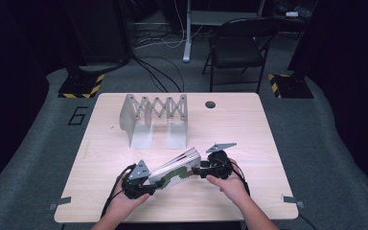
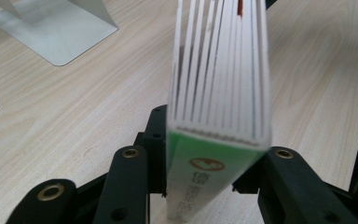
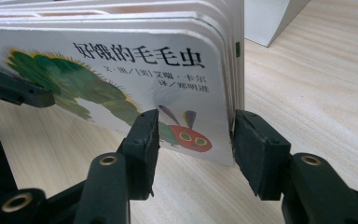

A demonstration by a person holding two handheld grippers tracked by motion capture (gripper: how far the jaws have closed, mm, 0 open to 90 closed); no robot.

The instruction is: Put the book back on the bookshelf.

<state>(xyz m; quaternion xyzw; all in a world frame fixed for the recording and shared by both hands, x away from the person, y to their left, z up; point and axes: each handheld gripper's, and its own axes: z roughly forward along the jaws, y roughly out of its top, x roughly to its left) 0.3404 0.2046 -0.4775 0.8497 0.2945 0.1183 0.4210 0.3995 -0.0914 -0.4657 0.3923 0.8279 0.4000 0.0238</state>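
A thick board book (image 1: 172, 167) with a green caterpillar on its white cover stands on edge on the wooden table (image 1: 249, 129), held between both grippers. My left gripper (image 1: 155, 183) is shut on its green spine end; in the left gripper view the jaws press both faces of the book (image 2: 219, 93). My right gripper (image 1: 196, 171) grips the other end. In the right gripper view its two pads clamp the book's lower corner (image 3: 121, 70), one on the cover beside the caterpillar's red head and one on the back. The left gripper's black jaw (image 3: 14, 88) shows at the far end.
A grey metal expanding book rack (image 1: 153, 115) stands upright at the back of the table, with flat base plates (image 2: 56, 32) toward me. A round cable hole (image 1: 210, 104) lies to its right. A folding chair (image 1: 242, 43) and cables sit beyond the table.
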